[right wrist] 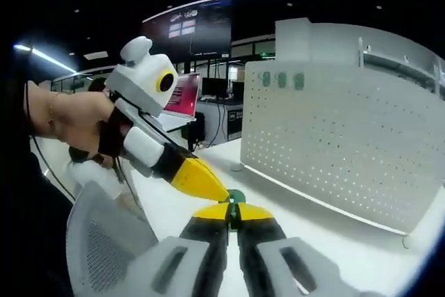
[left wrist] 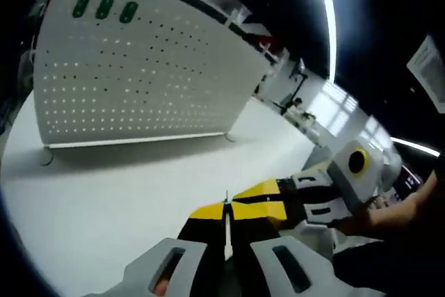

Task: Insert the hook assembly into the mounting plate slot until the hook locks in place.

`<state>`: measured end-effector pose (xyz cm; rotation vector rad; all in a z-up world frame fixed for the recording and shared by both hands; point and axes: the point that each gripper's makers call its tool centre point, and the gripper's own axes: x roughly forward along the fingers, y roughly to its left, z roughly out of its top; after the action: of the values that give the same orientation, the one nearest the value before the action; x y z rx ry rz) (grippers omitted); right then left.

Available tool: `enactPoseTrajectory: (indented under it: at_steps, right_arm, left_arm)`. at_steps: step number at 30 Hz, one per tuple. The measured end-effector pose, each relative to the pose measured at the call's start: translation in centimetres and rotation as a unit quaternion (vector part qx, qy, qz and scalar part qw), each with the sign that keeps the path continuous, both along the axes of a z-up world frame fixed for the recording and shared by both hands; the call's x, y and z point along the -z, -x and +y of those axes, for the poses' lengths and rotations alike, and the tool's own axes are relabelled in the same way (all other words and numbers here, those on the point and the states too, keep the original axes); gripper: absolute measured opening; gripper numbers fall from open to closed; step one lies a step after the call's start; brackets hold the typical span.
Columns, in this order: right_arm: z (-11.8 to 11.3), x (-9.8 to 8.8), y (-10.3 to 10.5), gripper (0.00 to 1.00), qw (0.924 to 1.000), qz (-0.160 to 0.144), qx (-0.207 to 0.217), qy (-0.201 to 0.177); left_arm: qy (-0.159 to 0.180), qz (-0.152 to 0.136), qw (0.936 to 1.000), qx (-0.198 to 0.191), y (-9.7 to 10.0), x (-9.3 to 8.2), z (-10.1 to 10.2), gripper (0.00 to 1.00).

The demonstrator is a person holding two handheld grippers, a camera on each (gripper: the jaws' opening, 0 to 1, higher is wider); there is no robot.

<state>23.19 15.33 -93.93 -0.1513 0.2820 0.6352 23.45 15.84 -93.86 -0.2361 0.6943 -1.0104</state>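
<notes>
The white perforated mounting plate (left wrist: 139, 74) stands upright on the table, with three green oval pieces (left wrist: 104, 7) near its top edge. In the right gripper view the plate (right wrist: 348, 137) is on the right. My left gripper (left wrist: 227, 215) has its yellow-tipped jaws shut on a thin metal hook wire (left wrist: 227, 206). The right gripper (left wrist: 259, 190) comes in from the right and meets it tip to tip. In its own view, the right gripper (right wrist: 234, 211) is shut on the hook's small green part (right wrist: 237, 195), and the left gripper (right wrist: 203, 179) touches that part from the left. Both are well short of the plate.
The white table (left wrist: 104, 193) lies open between the grippers and the plate's feet (left wrist: 47, 154). A person's hand (right wrist: 69, 119) holds the left gripper. A grey mesh chair back (right wrist: 101, 241) is at the lower left, and desks with a monitor (right wrist: 184, 95) stand behind.
</notes>
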Motion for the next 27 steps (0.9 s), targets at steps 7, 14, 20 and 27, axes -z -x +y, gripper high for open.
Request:
enactPoseTrajectory:
  at_steps: [7, 14, 20, 27]
  right_arm:
    - [0.3, 0.3, 0.5, 0.01, 1.0000, 0.004, -0.005, 0.006]
    - [0.5, 0.5, 0.9, 0.01, 0.9998, 0.002, -0.008, 0.016]
    - [0.6, 0.4, 1.1, 0.01, 0.9998, -0.003, -0.007, 0.020]
    - [0.8, 0.5, 1.3, 0.00, 0.9998, 0.010, -0.005, 0.018]
  left_arm:
    - [-0.004, 0.003, 0.9999, 0.010, 0.5, 0.0, 0.2, 0.01]
    - [-0.002, 0.006, 1.0000, 0.007, 0.7, 0.0, 0.4, 0.01]
    - [-0.001, 0.004, 1.0000, 0.006, 1.0, -0.1, 0.6, 0.01]
    - [-0.025, -0.052, 0.9978, 0.031, 1.4, -0.3, 0.7, 0.01]
